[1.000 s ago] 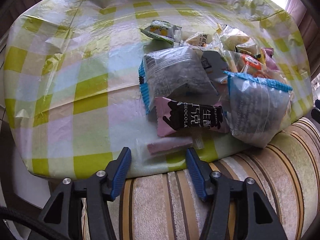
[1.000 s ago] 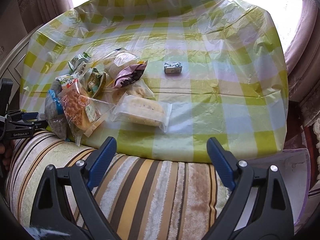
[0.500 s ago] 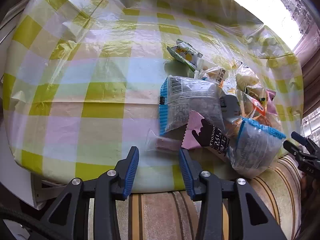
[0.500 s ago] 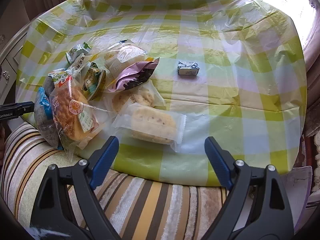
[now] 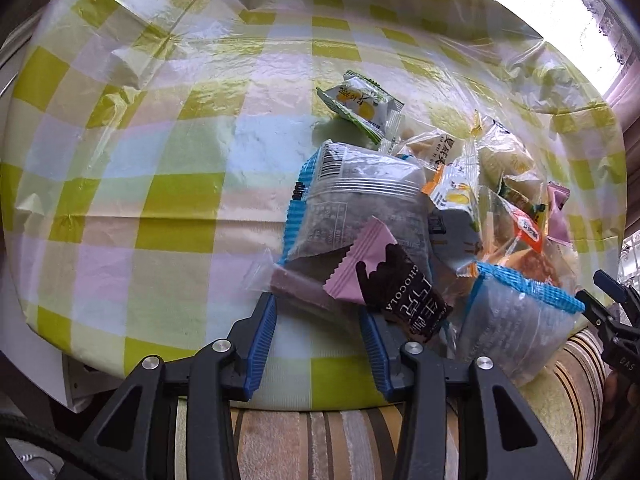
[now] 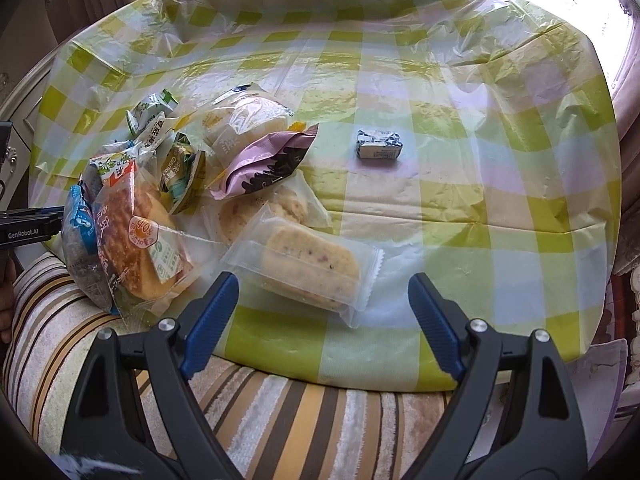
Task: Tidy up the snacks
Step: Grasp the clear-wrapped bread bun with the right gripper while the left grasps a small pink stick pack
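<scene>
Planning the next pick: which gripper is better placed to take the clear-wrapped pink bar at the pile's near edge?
Left. The left gripper is open right at the pink bar; the right gripper faces a biscuit pack.

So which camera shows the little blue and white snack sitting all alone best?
The right wrist view: the small blue-and-white packet lies alone on the checked tablecloth, fully visible. In the left wrist view I cannot find it.
</scene>
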`<action>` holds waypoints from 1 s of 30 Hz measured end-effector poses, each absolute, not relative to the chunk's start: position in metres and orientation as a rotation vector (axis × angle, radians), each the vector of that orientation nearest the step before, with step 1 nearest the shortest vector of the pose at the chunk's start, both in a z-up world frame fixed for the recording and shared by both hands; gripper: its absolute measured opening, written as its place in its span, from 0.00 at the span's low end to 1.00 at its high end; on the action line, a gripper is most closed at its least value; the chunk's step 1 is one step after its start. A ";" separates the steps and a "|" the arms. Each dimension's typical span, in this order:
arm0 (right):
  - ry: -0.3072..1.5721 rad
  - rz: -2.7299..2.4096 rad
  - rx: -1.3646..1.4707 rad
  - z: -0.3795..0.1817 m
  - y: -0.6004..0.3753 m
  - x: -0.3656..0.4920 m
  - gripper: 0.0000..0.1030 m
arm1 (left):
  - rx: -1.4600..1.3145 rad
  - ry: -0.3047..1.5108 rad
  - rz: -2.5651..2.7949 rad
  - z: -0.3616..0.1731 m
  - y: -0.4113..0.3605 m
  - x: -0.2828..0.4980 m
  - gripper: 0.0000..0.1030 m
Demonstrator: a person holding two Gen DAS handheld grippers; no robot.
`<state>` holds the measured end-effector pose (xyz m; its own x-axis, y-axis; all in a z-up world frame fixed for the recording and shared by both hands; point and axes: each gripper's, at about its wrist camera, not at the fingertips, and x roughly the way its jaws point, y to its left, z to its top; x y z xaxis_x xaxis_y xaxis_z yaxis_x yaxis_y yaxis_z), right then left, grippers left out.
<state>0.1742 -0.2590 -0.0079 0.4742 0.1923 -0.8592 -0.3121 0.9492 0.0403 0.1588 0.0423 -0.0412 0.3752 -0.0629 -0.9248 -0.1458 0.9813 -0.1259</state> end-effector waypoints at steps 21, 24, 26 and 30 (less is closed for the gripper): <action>1.013 0.379 -0.301 -0.012 -0.231 0.186 0.86 | -0.274 1.107 0.164 -0.037 0.077 0.182 0.30; 1.026 0.404 -0.311 -0.017 -0.227 0.189 0.86 | -0.288 1.109 0.157 -0.038 0.078 0.175 0.18; 1.032 0.422 -0.290 -0.018 -0.229 0.193 0.86 | -0.287 1.110 0.173 -0.040 0.081 0.169 0.08; 1.088 0.455 -0.208 -0.026 -0.238 0.201 0.50 | -0.336 1.107 0.175 -0.040 0.091 0.155 0.04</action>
<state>0.2009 -0.2376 -0.0259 0.3843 0.2536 -0.8877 -0.4540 0.8891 0.0575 0.1554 0.0914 -0.0402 0.4404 -0.0280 -0.8974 -0.3031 0.9362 -0.1779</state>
